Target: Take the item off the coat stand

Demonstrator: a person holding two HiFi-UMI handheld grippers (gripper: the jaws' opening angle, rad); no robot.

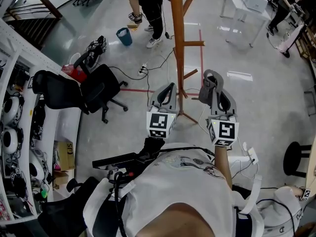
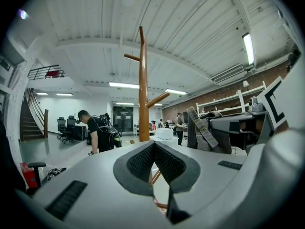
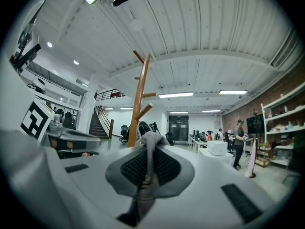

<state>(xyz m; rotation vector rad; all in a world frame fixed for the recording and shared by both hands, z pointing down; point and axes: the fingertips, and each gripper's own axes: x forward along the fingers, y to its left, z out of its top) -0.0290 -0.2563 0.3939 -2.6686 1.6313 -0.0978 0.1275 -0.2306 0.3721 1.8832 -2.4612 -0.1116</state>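
Note:
The wooden coat stand point(image 1: 177, 43) rises from the floor just ahead of both grippers, and its pegs in view are bare. It also shows in both gripper views: coat stand point(image 2: 143, 89), coat stand point(image 3: 138, 104). My right gripper point(image 1: 215, 84) is to the right of the pole, shut on a grey cloth item point(image 1: 205, 84). In the right gripper view the grey cloth point(image 3: 143, 194) is pinched between the jaws of the right gripper point(image 3: 148, 149). The left gripper view shows the item point(image 2: 204, 128) hanging with a striped strap. My left gripper point(image 1: 169, 87) is left of the pole, shut and holding nothing.
A black office chair point(image 1: 94, 90) stands to the left, with white shelving point(image 1: 15, 107) beyond it. Cables and a power strip point(image 1: 143, 69) lie near the stand's base. A person point(image 1: 145, 9) stands beyond the stand by a blue bin point(image 1: 124, 36). A white table point(image 1: 247, 6) and black stool point(image 1: 296, 157) are at right.

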